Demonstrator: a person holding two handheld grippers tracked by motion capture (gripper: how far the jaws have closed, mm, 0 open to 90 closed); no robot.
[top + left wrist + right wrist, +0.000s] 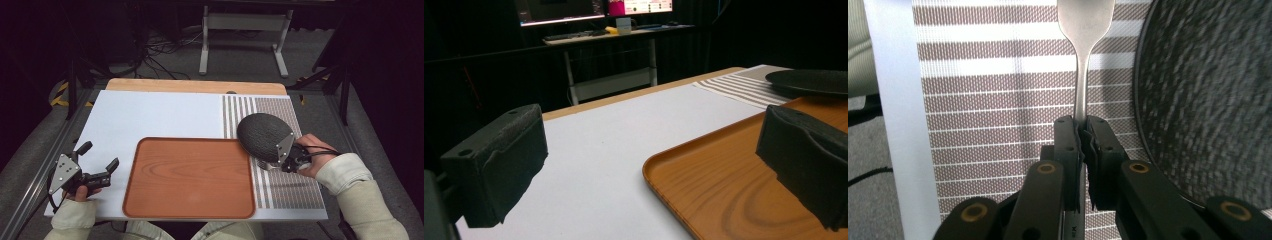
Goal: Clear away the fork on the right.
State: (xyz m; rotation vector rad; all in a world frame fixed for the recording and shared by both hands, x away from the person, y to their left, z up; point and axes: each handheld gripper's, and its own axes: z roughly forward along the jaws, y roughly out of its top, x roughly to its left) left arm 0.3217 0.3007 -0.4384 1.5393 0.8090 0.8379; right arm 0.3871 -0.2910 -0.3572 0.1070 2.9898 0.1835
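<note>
silver metal utensil handle (pixel 1082 75) clamped in right gripper (pixel 1083 127), over striped woven placemat (pixel 998 115), just right of wooden tray (pixel 190 177) | round dark textured plate (pixel 265 136) beside utensil, by tray's rt far corner | left gripper (pixel 99 159) jaws apart, nothing btw them, left of tray on white bench (pixel 150 115)

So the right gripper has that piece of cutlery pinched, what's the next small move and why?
Probably carry it left toward the wooden tray. The right gripper is shut on the metal utensil by its handle, above the striped mat beside the dark plate. The tray is empty, and the left gripper sits open beside it.
</note>
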